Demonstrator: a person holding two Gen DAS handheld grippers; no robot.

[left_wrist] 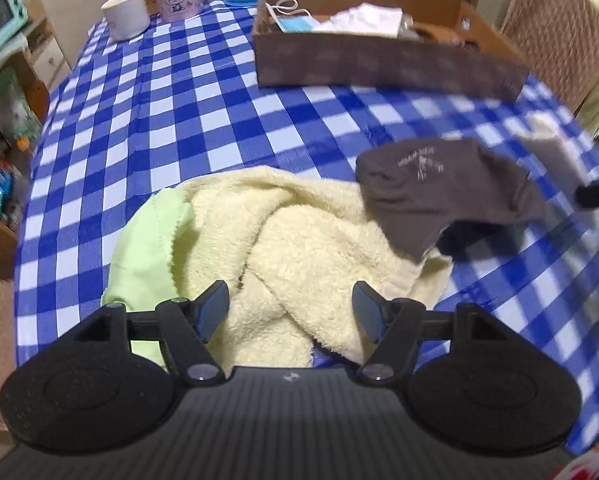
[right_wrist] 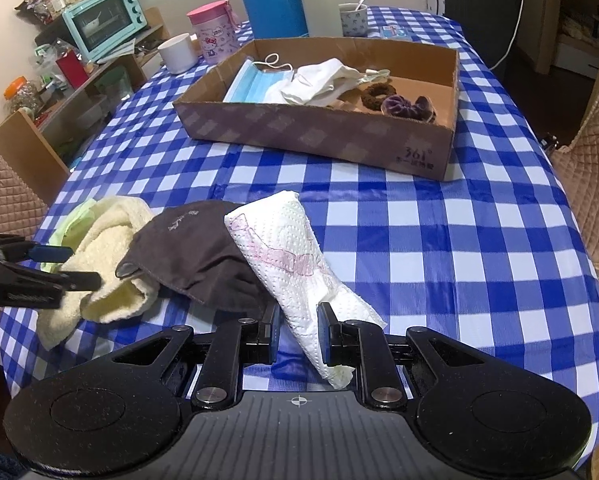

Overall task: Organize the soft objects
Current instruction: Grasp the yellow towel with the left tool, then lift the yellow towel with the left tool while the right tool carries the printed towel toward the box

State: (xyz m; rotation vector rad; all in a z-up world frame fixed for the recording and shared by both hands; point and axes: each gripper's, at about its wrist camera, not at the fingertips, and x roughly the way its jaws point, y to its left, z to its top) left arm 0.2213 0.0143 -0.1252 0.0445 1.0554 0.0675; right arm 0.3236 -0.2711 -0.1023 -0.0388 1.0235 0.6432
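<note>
While my right gripper [right_wrist: 299,328] clasps the paper towel [right_wrist: 295,268] and my left gripper [left_wrist: 290,312] gapes over the towel [left_wrist: 299,240], the box [right_wrist: 319,136] holds a mask [right_wrist: 251,86], white cloth [right_wrist: 323,80] and scrunchies [right_wrist: 395,100].

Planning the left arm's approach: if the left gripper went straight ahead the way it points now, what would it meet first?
Most likely the cream towel: the left gripper is open, and the towel's folds lie directly between and ahead of its fingers. The brown sock sits off to the right of that line. Exact depth is unclear.
</note>
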